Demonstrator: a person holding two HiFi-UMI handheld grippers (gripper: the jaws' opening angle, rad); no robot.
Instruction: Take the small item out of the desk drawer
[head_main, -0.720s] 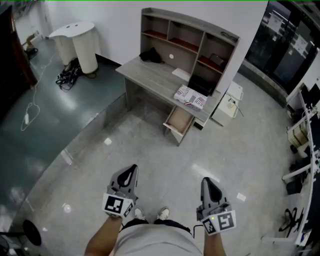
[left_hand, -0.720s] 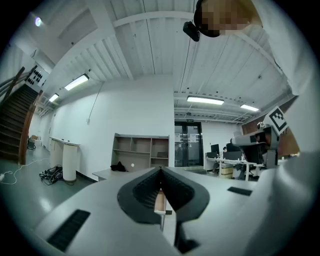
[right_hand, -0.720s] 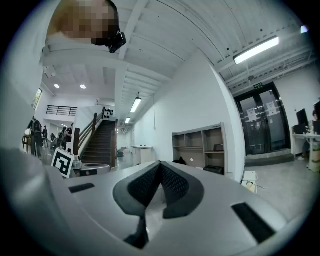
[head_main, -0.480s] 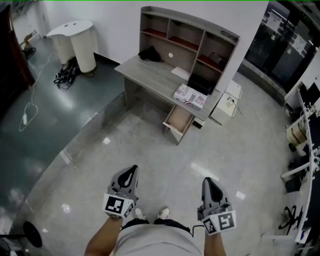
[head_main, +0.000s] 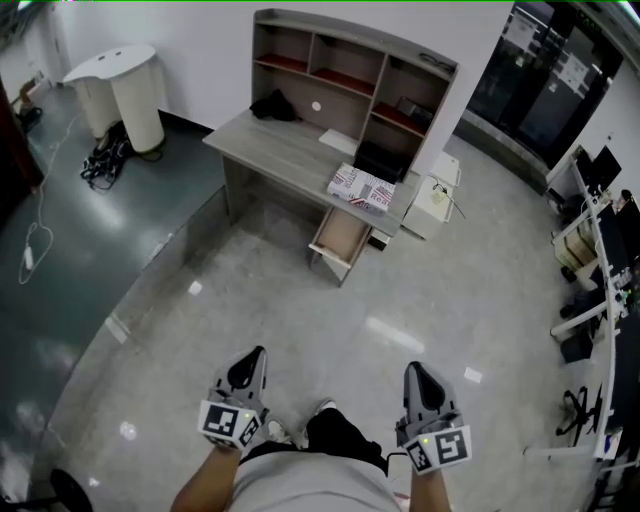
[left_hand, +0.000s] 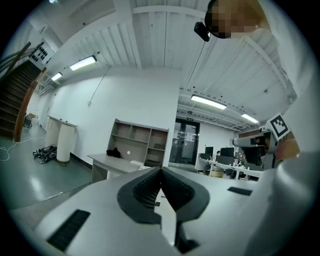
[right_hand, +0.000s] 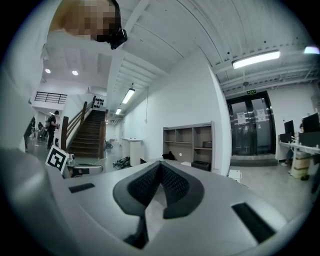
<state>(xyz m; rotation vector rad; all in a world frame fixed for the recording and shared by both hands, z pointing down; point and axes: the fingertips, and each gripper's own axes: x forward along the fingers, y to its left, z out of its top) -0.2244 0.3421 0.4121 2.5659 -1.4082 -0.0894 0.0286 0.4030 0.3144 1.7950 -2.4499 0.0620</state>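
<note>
Person stands on a pale speckled polished floor, well apart from the grey wood-grain desk w/ a three-bay shelf hutch against the white wall. Left hand-held gripper and right hand-held gripper sit low in the head view, side by side, apart from each other, both pointing roughly level toward the desk. Each gripper view shows its dark ribbed pads pressed tip to tip w/ nothing btwn them, so both are closed and empty. The pale wooden desk drawer is pulled out under the desk's right end; the small item can't be made out from this far, the drawer inside reads only as a light patch. On the desk top just above the drawer lies a flat red-and-white patterned packet; a black crumpled bundle sits at the back, near the hutch's left bay. A white box-shaped unit stands on the floor just beside the desk's right end. Off to the left stand a white round pedestal table and a tangle of black cables on darker green flooring.
</note>
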